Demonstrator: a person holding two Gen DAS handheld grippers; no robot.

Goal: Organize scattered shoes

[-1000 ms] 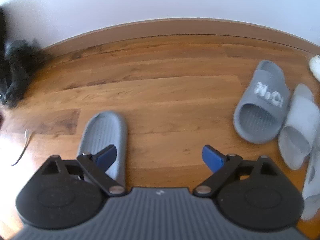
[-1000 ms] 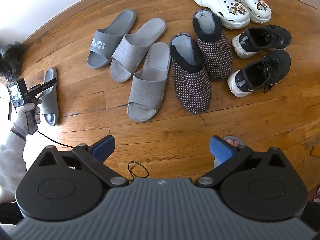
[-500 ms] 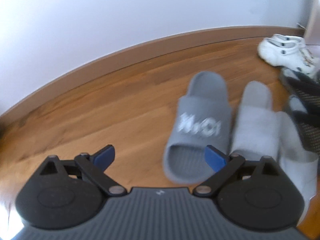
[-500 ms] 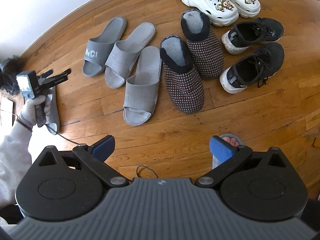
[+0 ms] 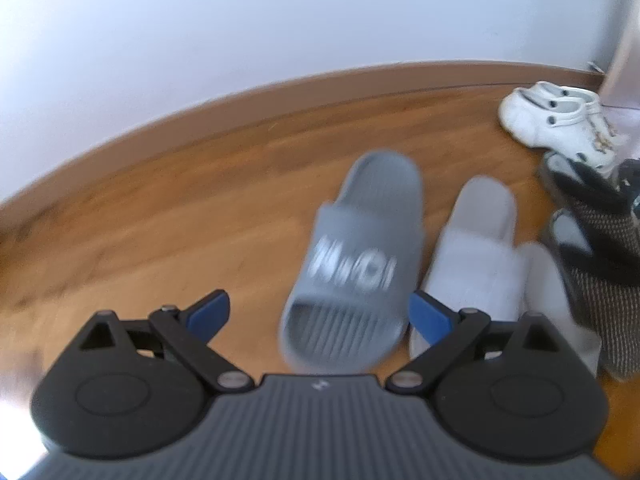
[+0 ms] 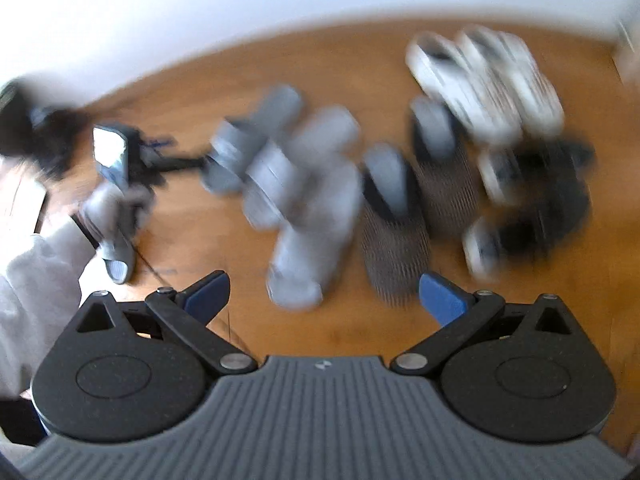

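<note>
Left wrist view: the left tongs (image 5: pixel 318 314), released and empty, have swung from the stray slide to the lettered grey slide (image 5: pixel 354 260) — now dead ahead on the floor. Right wrist view: the right tongs (image 6: pixel 326 298), also released, blur; that stray slide (image 6: pixel 114 258) waits apart.

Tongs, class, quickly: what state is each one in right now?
Left tongs: open, holding nothing.
Right tongs: open, holding nothing.

Shoes in a row along the wood floor (image 5: pixel 160 240), wall behind.
Left to right: lone slide (image 6: pixel 116 256), lettered slide (image 5: pixel 356 264), slide pair (image 6: pixel 304 200), dotted slippers (image 6: pixel 416 200); sneakers (image 6: pixel 532 200) rightmost, clogs (image 6: pixel 488 80) behind them.
</note>
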